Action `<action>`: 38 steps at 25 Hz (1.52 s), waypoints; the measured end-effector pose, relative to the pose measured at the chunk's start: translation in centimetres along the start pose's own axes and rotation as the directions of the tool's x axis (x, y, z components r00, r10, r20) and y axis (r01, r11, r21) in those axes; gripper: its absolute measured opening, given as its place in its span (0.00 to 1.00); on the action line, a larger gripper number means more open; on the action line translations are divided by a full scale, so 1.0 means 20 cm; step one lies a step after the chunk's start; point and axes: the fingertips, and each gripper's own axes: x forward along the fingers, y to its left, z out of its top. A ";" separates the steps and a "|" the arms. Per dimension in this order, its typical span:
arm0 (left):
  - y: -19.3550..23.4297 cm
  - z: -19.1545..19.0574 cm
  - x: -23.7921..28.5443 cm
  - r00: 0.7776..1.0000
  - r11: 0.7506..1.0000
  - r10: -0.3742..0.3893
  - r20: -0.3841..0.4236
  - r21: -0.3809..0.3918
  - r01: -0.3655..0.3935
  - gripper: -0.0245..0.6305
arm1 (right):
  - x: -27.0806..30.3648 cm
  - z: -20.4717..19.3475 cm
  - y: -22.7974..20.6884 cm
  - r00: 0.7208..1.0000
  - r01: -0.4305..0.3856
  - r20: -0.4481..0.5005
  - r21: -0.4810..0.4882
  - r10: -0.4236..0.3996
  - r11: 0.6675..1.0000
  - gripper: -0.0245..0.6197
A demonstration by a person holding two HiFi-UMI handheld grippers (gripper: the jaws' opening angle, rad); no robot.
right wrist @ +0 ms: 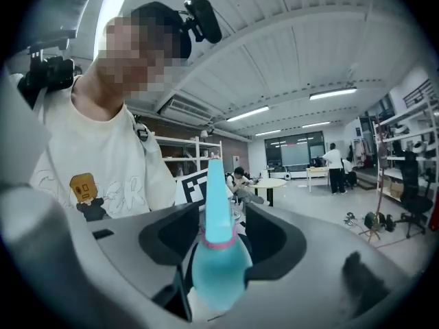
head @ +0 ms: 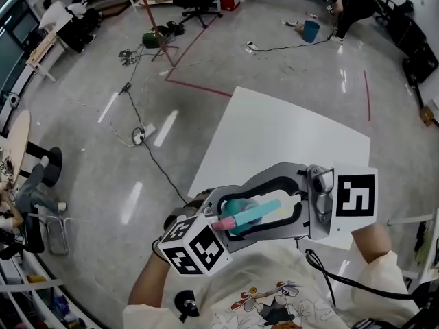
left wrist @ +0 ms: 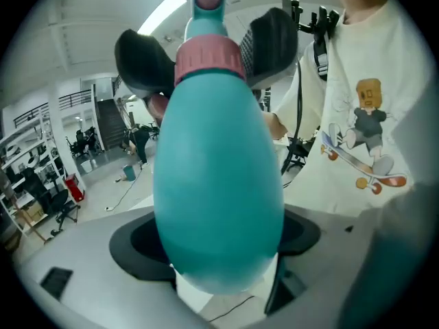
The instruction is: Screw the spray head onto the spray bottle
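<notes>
A wide grey floor [head: 96, 74] runs across the room, with loose cables [head: 152, 157] trailing over it. A small blue bucket [head: 311, 30] stands far off beside a crouching person [head: 350, 5]; I can't see what is in it. Nearer is a white table [head: 274, 136], and the person working stands at its near edge with both tools held up against a cream shirt [left wrist: 357, 115].

The left gripper [left wrist: 218, 242] has its jaws clamped on the fat teal body of the spray bottle [left wrist: 216, 184], base towards its camera. The bottle is opaque, so whatever it holds is hidden. It is in the air between the two tools, above the table edge.

The right gripper [right wrist: 218, 242] is closed lower on the neck, its black pads [left wrist: 271, 46] pressing either side of the pink collar [left wrist: 209, 57]. The tapered teal spray head [right wrist: 215, 197] sits on the bottle.
</notes>
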 end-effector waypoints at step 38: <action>0.16 -0.41 0.17 0.979 0.943 0.193 -0.066 -0.262 -0.203 0.69 | -0.29 -0.32 -0.47 0.873 0.484 0.004 0.095 -0.487 0.870 0.26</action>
